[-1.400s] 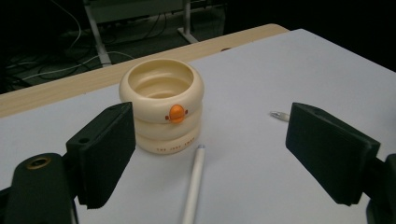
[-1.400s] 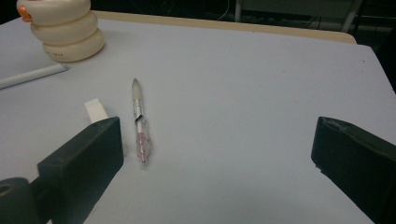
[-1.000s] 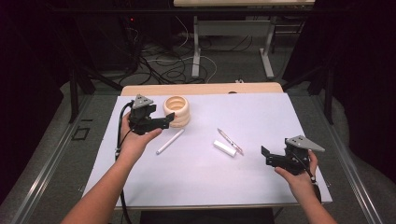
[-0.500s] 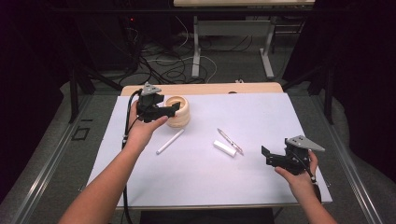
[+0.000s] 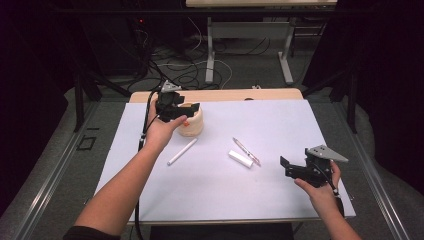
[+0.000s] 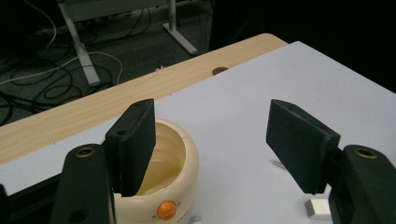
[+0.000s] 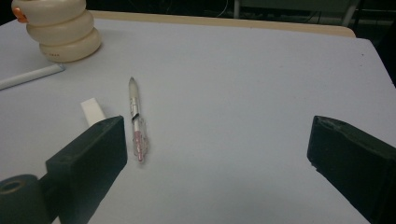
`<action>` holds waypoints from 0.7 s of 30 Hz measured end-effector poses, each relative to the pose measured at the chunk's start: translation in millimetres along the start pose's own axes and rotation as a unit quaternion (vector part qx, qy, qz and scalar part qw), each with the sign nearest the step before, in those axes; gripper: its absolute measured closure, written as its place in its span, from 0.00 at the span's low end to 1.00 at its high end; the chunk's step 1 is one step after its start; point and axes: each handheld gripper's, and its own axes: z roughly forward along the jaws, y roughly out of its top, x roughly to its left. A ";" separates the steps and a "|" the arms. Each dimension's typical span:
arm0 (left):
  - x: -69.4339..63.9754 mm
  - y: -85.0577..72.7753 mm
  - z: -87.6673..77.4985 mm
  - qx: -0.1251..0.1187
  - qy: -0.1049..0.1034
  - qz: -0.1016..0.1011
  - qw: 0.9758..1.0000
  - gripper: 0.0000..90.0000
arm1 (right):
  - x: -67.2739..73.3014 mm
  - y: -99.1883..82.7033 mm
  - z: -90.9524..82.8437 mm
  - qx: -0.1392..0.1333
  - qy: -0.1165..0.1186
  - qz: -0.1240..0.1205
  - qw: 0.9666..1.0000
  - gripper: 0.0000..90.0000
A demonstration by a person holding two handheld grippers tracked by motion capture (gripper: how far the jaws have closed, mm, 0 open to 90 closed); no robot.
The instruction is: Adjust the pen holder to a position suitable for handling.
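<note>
Toward the upper left of the high view, near the far edge of the white sheet (image 5: 280, 125), stood the cream holder (image 5: 192, 122), a squat ribbed pot with an open mouth and an orange button on its near side. It stood upright, so its axis ran straight up and it offered a round rim rather than a long side. The left tongs (image 5: 181, 111) hung right over it, reaching in from the frame's left. In the left gripper view one black jaw dipped just inside the pot's rim while the other stood out over the bare sheet, well clear of the wall; the jaws had just been closing, with the near wall of the pot (image 6: 180, 186) between them, but the pads did not yet press on it. The coming pinch seemed to turn on that: one jaw inside, one outside, the wall between.

Lower right in the high view, the right tongs (image 5: 296, 169) waited well apart from the pot, jaws spread wide and empty. Ahead of them in the right gripper view lay a pen (image 7: 136, 122), its long axis running away up the frame, with an eraser (image 7: 92, 111) just beside it.
</note>
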 end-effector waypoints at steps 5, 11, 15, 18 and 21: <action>4.4 6.0 9.7 0.014 0.006 -0.008 1.000 0.38 | -0.4 -0.2 0.1 0.001 0.001 -0.001 1.000 0.05; 6.5 10.3 20.2 0.031 0.006 -0.009 0.999 0.45 | -0.8 -0.7 1.3 -0.004 0.003 0.000 1.000 0.05; 8.1 12.5 29.2 0.048 0.004 -0.012 0.999 0.48 | -0.2 -1.0 1.4 -0.002 0.003 0.004 1.000 0.05; 9.8 13.3 35.7 0.056 0.000 -0.017 0.998 0.51 | -1.0 -1.3 1.7 0.001 0.002 0.003 1.000 0.05; 11.6 11.8 42.1 0.070 0.006 -0.016 0.997 0.51 | -1.3 -1.2 1.4 0.005 0.001 0.002 1.000 0.05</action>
